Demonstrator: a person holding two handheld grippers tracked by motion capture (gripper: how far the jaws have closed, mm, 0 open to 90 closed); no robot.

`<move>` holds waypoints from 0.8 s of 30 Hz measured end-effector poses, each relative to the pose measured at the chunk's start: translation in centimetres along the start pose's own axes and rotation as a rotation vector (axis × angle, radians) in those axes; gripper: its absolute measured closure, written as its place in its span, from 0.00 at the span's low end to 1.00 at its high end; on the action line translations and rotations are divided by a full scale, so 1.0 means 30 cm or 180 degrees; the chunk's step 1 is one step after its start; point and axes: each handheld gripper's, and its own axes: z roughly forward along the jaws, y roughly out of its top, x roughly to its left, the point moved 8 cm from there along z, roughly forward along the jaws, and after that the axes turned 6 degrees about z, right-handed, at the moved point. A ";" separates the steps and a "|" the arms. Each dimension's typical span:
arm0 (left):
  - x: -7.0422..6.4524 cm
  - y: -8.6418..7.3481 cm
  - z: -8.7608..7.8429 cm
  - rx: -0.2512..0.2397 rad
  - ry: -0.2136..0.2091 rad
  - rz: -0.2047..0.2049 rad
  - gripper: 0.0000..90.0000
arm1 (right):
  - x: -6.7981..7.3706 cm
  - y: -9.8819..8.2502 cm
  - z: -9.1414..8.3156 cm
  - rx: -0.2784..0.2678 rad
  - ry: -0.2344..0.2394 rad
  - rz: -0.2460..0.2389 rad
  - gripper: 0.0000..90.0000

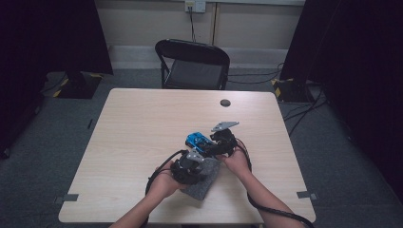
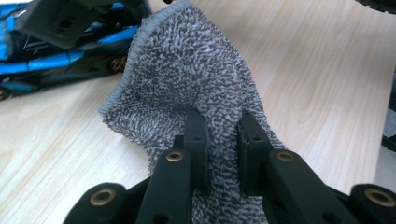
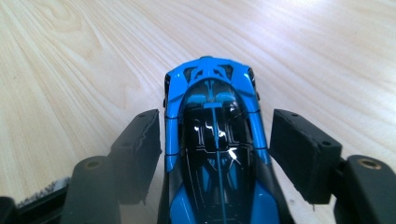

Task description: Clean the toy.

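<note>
The left gripper (image 2: pixel 219 140) pinches the grey cloth (image 2: pixel 196 79). The right gripper (image 3: pixel 215 154) is spread around the blue toy car (image 3: pixel 212 140), at the cloth's 12 o'clock.

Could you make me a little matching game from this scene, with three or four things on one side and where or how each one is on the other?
Things:
1. left gripper
2. right gripper
3. grey cloth
4. folding chair

States or places:
A. stands on the floor beyond the far edge of the table
B. jaws apart, one on each side of the blue toy car, with a gap showing at the right jaw
C. jaws pinched together on fabric
D. lifted at one end, fuzzy, with a stitched hem

Pairs: 1-C, 2-B, 3-D, 4-A
</note>
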 end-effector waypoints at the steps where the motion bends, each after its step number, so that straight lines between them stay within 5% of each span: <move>1: -0.005 0.010 0.000 -0.0020 -0.0025 0.0025 0.86 | -0.002 0.002 -0.006 -0.0008 -0.0001 -0.0009 0.35; 7: -0.043 0.067 0.023 -0.0026 -0.0110 0.0227 0.85 | -0.035 0.012 -0.074 -0.0072 0.0000 -0.0033 0.33; 10: -0.055 0.097 0.043 -0.0079 -0.0145 0.0204 0.85 | -0.072 0.012 -0.107 -0.0091 -0.0051 -0.0012 0.33; 12: -0.069 0.128 0.067 -0.0038 -0.0216 0.0354 0.85 | -0.094 0.008 -0.127 -0.0099 -0.0079 0.0014 0.33; 17: -0.109 0.189 0.129 -0.0063 -0.0321 0.0481 0.85 | -0.144 -0.011 -0.171 -0.0110 -0.0138 0.0056 0.33; 24: -0.128 0.245 0.221 -0.0139 -0.0386 0.0458 0.81 | -0.197 -0.045 -0.205 -0.0145 -0.0165 0.0204 0.33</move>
